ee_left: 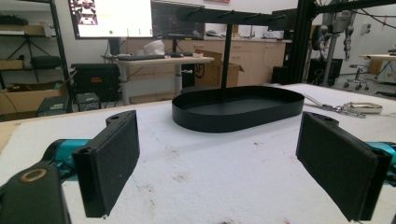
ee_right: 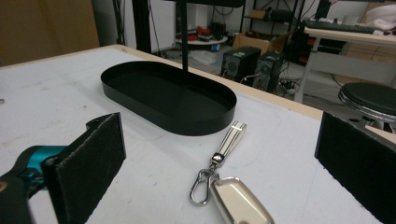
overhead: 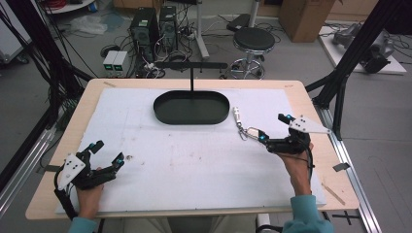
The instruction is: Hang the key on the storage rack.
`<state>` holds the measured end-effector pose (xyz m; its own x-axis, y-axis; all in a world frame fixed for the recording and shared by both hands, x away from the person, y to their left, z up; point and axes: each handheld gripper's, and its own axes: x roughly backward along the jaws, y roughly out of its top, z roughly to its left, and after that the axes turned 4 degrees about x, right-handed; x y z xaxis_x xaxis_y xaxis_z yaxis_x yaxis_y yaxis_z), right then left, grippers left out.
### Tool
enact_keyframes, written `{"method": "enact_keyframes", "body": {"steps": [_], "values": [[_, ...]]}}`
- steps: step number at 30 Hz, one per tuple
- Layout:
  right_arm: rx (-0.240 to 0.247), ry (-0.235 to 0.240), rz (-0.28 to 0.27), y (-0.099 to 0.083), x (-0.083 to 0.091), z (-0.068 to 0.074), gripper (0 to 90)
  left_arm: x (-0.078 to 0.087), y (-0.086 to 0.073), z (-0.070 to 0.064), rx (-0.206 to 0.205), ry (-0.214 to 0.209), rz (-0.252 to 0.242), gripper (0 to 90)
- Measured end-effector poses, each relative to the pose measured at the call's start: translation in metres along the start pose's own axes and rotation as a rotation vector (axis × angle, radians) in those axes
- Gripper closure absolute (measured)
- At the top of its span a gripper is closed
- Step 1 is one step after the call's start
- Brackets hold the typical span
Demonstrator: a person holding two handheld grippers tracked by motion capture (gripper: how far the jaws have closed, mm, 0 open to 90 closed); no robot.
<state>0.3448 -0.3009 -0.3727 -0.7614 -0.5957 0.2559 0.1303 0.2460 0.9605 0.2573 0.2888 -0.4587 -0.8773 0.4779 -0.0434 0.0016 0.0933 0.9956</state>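
On the white foam-topped table, at two o'clock, a light, stiff, slippery-looking metal keychain lay between the right gripper's spread jaws, best pinched across its flat fob; the left gripper also gaped.

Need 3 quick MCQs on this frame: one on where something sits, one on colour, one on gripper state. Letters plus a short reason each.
1. Where does the cream key fob with metal clip and strap lie?
A. inside the tray
B. on the white mat, right of the tray
C. between the left gripper's jaws

2. What colour is the oval metal tray with the upright post?
A. black
B. red
C. white

3. How does the right gripper stand?
A. shut on the fob
B. shut, holding nothing
C. open, jaws either side of the fob

Key: 1 B, the high view shows it on the white mat beside the tray's right end. 2 A, black in every view. 3 C, the right gripper view shows wide-apart pads with the fob lying between, untouched.
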Motion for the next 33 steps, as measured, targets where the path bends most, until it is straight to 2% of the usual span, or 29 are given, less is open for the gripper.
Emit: {"method": "enact_keyframes", "body": {"steps": [9,17,20,23,26,28,29,31,32,33], "values": [[-0.024,0.013,0.084,0.026,-0.024,-0.01,1.1,0.0,0.0,0.0,-0.002,0.0,0.001,13.9],[-0.029,0.025,0.198,0.046,-0.051,-0.017,1.1,0.0,0.0,0.0,-0.001,0.0,0.002,13.9],[-0.031,0.027,0.257,0.052,-0.065,-0.019,1.2,0.0,0.0,0.0,-0.001,0.0,0.002,13.9],[-0.038,0.029,0.281,0.054,-0.073,-0.02,1.2,0.0,0.0,0.0,0.0,0.0,0.001,13.9],[-0.032,0.039,0.332,0.056,-0.084,-0.019,1.2,0.0,0.0,0.0,-0.001,0.001,0.002,13.9],[-0.044,0.051,0.396,0.056,-0.098,-0.018,1.2,0.0,0.0,0.0,-0.001,0.001,0.002,13.9],[-0.044,0.051,0.396,0.056,-0.098,-0.018,1.2,0.0,0.0,0.0,-0.001,0.001,0.002,13.9],[-0.031,0.047,0.458,0.056,-0.11,-0.017,1.2,0.0,0.0,0.0,-0.002,0.001,0.002,13.9],[-0.031,0.047,0.458,0.056,-0.11,-0.017,1.2,0.0,0.0,0.0,-0.002,0.002,0.002,13.9],[-0.036,0.046,0.488,0.056,-0.116,-0.016,1.2,0.0,0.0,0.0,-0.001,0.0,0.002,13.9]]}}
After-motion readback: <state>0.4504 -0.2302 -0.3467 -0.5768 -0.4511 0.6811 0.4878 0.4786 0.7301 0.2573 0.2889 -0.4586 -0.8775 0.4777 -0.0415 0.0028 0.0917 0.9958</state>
